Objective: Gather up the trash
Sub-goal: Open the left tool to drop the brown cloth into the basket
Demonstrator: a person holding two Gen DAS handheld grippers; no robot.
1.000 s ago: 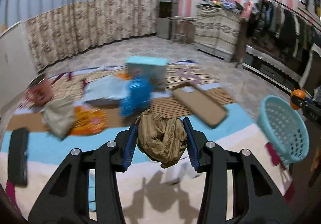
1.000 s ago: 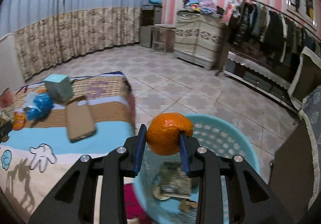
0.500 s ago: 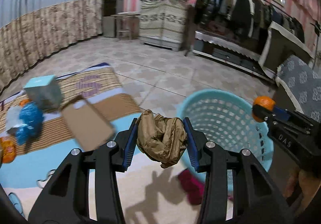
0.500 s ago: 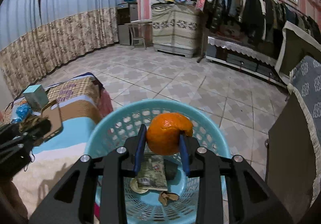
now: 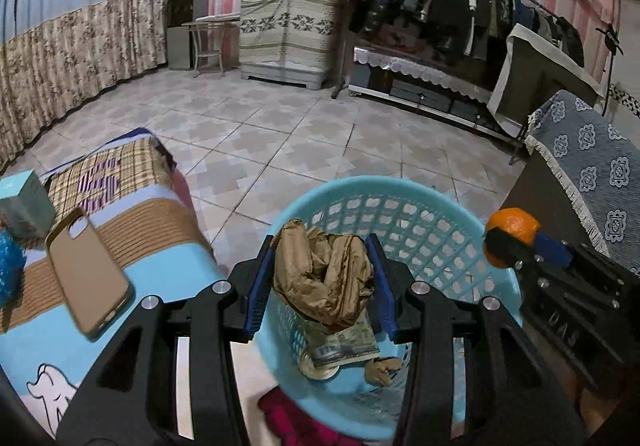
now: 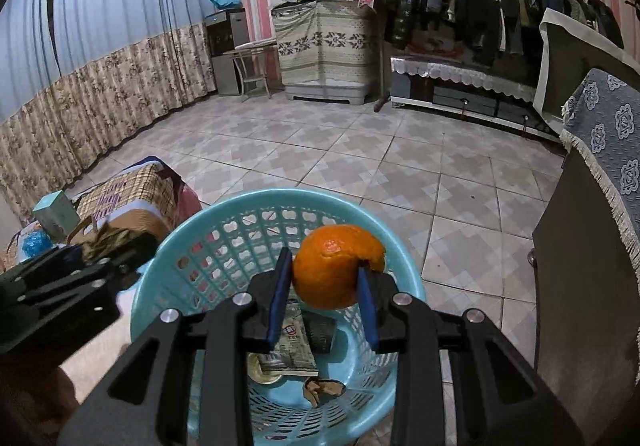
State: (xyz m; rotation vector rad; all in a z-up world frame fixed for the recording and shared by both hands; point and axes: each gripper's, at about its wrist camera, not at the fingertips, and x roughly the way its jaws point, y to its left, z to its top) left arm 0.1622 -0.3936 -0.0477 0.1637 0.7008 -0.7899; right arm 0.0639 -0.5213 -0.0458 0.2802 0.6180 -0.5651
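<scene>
Drop-off stage of the trash collection: both loads poised over the turquoise basket point(image 5: 436, 202), nothing released yet.

Left gripper point(image 5: 322, 278) clamped on a crumpled brown wrapper point(image 5: 324, 278), blue pads pressed into both sides of it, held above the near-left part of the basket's opening. Right gripper point(image 6: 324, 286) closed on an orange peel point(image 6: 338, 266), pinched between its two pads and hanging over the middle of the opening; seen from the left wrist camera, the same peel point(image 5: 514, 234) sits above the basket's right rim.

Already lying on the basket floor: a flattened printed packet point(image 6: 292, 350), a round pale lid point(image 6: 260, 372) half under it, and a small brown scrap point(image 6: 322, 390).

Off to the left, on the striped blanket point(image 5: 132, 222) near its right edge: a tan phone case point(image 5: 88, 274), a teal box point(image 5: 24, 202) and a blue mesh scrubber point(image 5: 10, 270), probably not trash, though hard to judge from here.

Next move, by the look of it: part the jaws of each tool in turn, well inside the rim. Wrapper close to the left wall, so a nudge toward the centre advisable first. Light, springy wrapper likely to cling to a pad; peel likely to fall straight.
</scene>
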